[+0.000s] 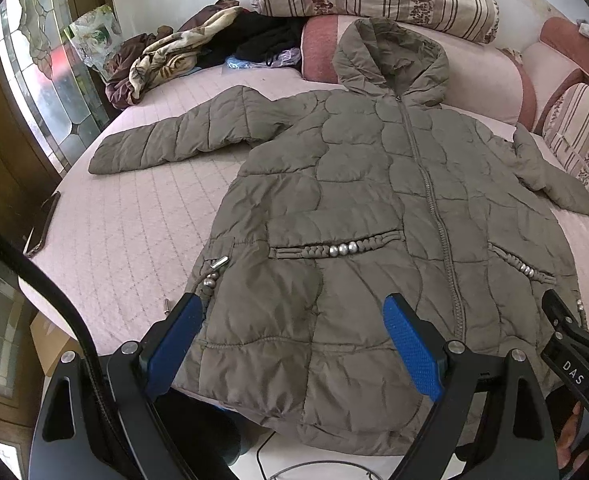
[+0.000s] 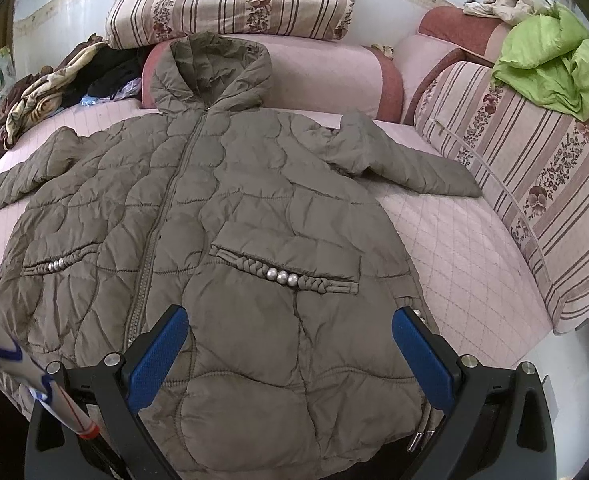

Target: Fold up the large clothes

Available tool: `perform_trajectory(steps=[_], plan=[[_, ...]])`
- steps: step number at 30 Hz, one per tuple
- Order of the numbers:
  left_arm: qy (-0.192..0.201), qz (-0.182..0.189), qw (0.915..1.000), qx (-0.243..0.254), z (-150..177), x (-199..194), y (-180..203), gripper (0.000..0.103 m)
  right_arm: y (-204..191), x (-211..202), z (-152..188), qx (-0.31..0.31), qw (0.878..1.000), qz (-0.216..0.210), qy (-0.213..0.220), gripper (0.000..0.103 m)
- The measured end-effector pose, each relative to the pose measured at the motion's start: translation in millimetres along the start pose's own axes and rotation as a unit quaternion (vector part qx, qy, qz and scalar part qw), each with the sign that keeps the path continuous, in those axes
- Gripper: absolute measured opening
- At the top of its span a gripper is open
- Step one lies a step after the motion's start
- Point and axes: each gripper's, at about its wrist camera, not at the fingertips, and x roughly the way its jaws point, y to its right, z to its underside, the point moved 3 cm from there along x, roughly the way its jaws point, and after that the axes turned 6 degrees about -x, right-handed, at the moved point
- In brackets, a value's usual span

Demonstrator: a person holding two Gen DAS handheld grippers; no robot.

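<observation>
A pink quilted bed [image 1: 126, 232] fills both views, and on it a large olive quilted coat [image 1: 374, 208] lies spread flat, front up and zipped, taking up most of the bed's surface. Beyond the coat's hood [image 2: 210, 72], bolsters in pink and rust [image 2: 326, 76] line the far side, with a striped floral cushion [image 2: 230, 0] stacked on top of them. A second striped cushion [image 2: 534, 184] runs along the side past the coat's right-hand sleeve [image 2: 406, 164] in the right wrist view, and a crumpled green cloth [image 2: 554, 68] sits on it. On the other side of the hood lies a heap of brown, cream and black clothes [image 1: 182, 56]. The other sleeve [image 1: 170, 140] stretches out straight from the coat toward a patterned glass door [image 1: 50, 92]. The coat's hem hangs just over the near edge of the bed. The left gripper [image 1: 294, 348] hovers above the hem on the side of that outstretched sleeve, its blue pads [image 1: 174, 348] spread wide and gripping nothing. The right gripper [image 2: 290, 356] hovers over the hem on the opposite half, likewise spread wide with nothing between its pads [image 2: 158, 356]. Each pocket carries a braided trim with silver beads [image 2: 281, 276], and a beaded drawcord with a metal tip [image 1: 219, 262] lies at the coat's side seam near the left gripper.
</observation>
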Motion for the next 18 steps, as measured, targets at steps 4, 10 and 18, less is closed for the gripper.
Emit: perform_trajectory(steps=[4,10,18], plan=[[0.002,-0.006,1.0000,0.000,-2,1,-3,0.091,-2,0,0,-0.005,1.000,0.002,-0.002,0.103],[-0.001,-0.009,0.9999,-0.006,-4,5,-8,0.091,-4,2,1,-0.009,1.000,0.003,-0.009,0.103],[-0.004,-0.017,0.9997,-0.019,-7,12,-20,0.091,-9,3,0,-0.016,1.000,0.005,-0.013,0.103]])
